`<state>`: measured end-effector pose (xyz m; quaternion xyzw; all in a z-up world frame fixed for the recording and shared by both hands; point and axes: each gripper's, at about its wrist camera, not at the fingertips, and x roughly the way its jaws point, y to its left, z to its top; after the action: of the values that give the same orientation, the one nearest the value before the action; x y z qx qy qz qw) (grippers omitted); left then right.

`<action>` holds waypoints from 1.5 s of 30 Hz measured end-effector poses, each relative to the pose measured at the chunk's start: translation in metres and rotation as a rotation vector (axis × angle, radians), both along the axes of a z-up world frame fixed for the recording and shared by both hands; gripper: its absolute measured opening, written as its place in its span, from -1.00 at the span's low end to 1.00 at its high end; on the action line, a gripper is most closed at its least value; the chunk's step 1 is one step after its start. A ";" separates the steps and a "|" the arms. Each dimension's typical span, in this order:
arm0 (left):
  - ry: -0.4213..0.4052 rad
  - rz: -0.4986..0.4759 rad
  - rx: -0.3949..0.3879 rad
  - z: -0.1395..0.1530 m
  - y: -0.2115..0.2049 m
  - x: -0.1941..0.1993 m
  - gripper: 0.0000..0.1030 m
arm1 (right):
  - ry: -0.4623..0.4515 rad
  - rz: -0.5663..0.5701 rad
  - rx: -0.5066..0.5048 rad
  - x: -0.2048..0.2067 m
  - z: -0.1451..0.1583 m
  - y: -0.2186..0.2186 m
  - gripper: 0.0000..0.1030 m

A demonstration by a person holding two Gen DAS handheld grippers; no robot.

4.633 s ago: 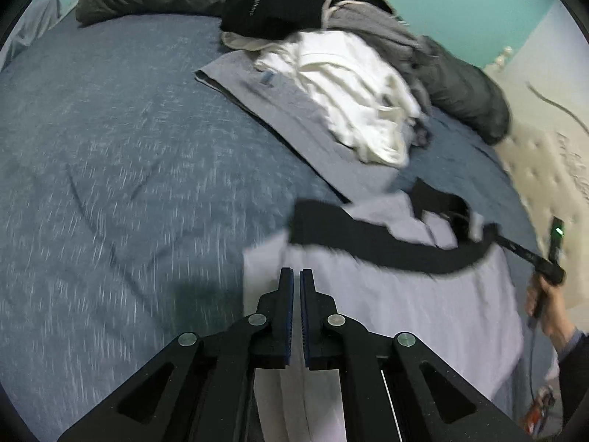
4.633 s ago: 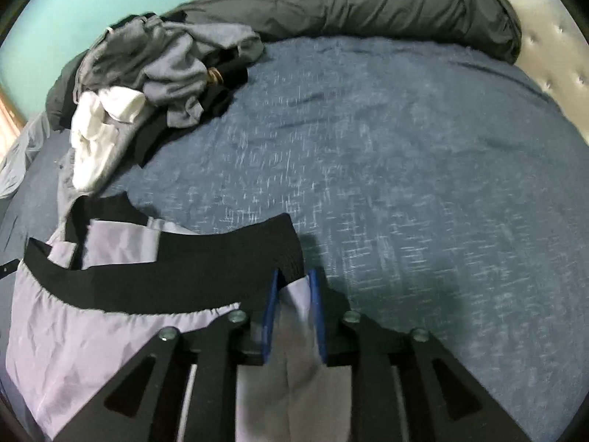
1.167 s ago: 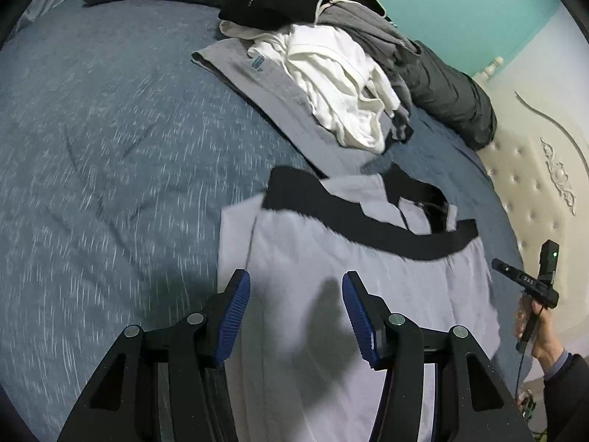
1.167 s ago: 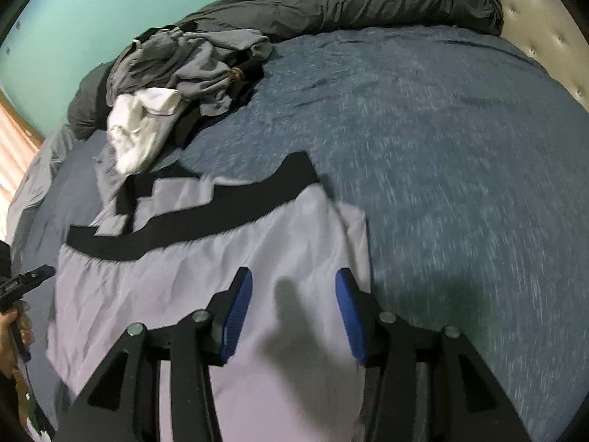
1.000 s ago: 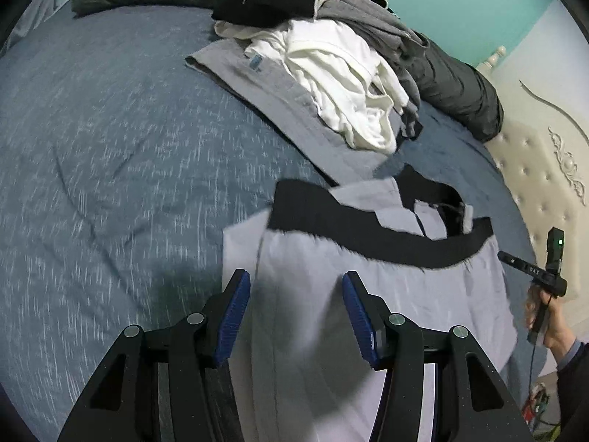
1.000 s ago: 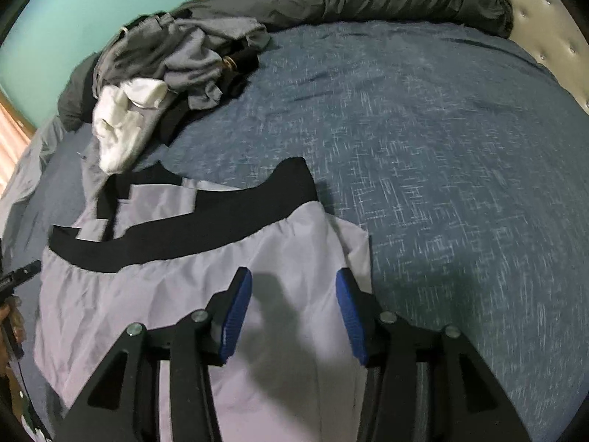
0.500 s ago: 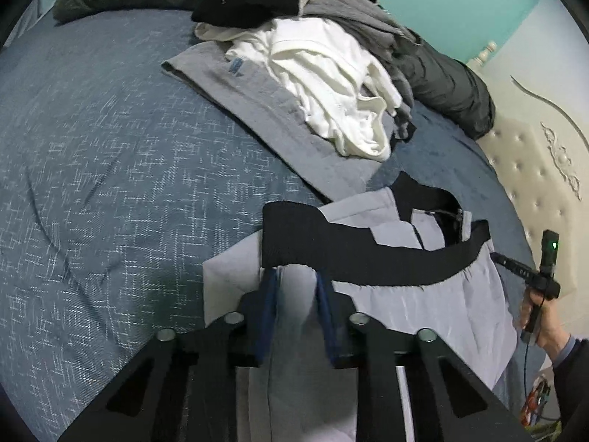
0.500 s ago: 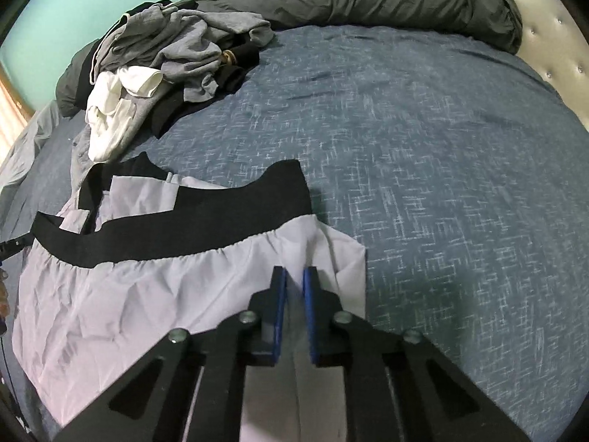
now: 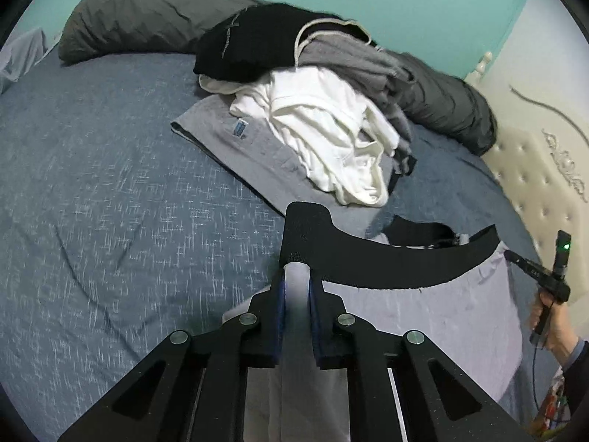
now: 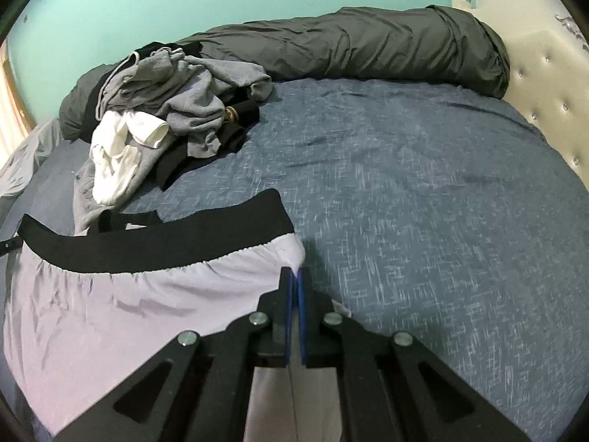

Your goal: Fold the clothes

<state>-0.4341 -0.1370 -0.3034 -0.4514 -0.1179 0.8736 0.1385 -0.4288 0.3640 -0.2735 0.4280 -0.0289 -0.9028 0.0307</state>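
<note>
Item: shorts [image 10: 121, 294], near edge of bed [image 10: 441, 221]. My left tool [image 9: 296, 287] is closing on cloth below the waistband [image 9: 386, 261]; my right tool [image 10: 293, 276] is pinched tight on the opposite side. I hold both sides so the cloth lifts evenly for folding.

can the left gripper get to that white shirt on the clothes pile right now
Probably not yet. The left gripper is closing on the lilac shorts, so it isn't free. The blue bedspread between it and the white shirt looks clear.
</note>
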 end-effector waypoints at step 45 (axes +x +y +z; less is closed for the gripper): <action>0.007 0.205 0.226 0.001 -0.023 0.236 -0.06 | -0.100 0.176 -0.245 0.207 -0.015 -0.204 -0.74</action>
<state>-0.1977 -0.1599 -0.3021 -0.4155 -0.2603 0.8659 0.0988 -0.2222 0.1597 -0.2887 0.4664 -0.1026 -0.8638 0.1603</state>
